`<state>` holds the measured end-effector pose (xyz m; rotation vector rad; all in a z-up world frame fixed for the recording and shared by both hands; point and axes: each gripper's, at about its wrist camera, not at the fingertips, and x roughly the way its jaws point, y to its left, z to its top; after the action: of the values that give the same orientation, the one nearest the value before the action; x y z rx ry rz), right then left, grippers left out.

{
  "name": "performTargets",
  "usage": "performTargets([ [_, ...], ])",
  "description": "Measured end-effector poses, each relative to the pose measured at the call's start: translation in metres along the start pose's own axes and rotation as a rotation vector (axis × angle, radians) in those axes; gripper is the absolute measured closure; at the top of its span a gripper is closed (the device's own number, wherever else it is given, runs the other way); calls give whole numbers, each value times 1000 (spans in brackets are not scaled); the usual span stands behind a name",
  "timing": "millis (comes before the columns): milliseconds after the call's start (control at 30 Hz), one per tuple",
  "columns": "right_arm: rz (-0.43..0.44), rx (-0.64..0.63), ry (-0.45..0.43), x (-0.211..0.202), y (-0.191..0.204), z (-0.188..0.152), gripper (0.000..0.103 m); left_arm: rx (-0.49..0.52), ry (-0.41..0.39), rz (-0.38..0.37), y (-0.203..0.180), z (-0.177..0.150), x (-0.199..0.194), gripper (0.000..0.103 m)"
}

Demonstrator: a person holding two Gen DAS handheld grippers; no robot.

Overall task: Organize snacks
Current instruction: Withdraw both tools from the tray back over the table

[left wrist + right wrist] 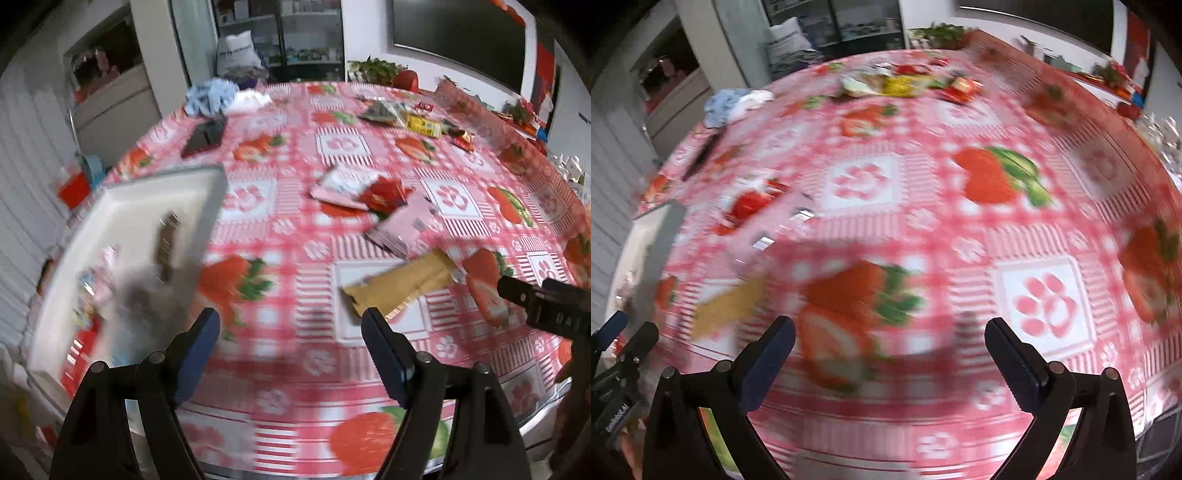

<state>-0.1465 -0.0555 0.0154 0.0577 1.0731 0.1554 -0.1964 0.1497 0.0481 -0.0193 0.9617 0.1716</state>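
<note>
My left gripper (290, 334) is open and empty above the strawberry tablecloth. A tan snack bar (400, 286) lies just beyond its right finger. A white tray (147, 199) with several snacks in it sits at the left. A pink packet (404, 227), a red packet (386, 194) and a white-pink packet (345, 182) lie mid-table. My right gripper (890, 334) is open and empty over bare cloth; it shows at the right edge of the left wrist view (543, 301). The tan bar (727, 304) lies left of it, blurred. The left gripper (613, 332) shows at the far left.
More snacks, among them a yellow packet (423, 125) and red wrappers (463, 140), lie at the far side. A black phone (205, 136) and a blue cloth (210, 96) lie far left. The round table's edge (546, 413) is near me.
</note>
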Motion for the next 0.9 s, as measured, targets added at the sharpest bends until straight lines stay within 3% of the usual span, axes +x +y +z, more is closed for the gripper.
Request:
performTargets([
  [233,-97,-87,-90,4,-2,-20,0,-64,45,1,-12,-20,19,21],
  [433,-95,-105,-151,2,-3,-29,0,-105,37,0,-6,-22,24,10],
  [500,-93,-108,-164,2,-3,-30,0,-123,48,8,-3,-22,26,1],
  [900,-93,-110,-184,2,-2,-33,0,-128,47,7,0,-24,27,1],
])
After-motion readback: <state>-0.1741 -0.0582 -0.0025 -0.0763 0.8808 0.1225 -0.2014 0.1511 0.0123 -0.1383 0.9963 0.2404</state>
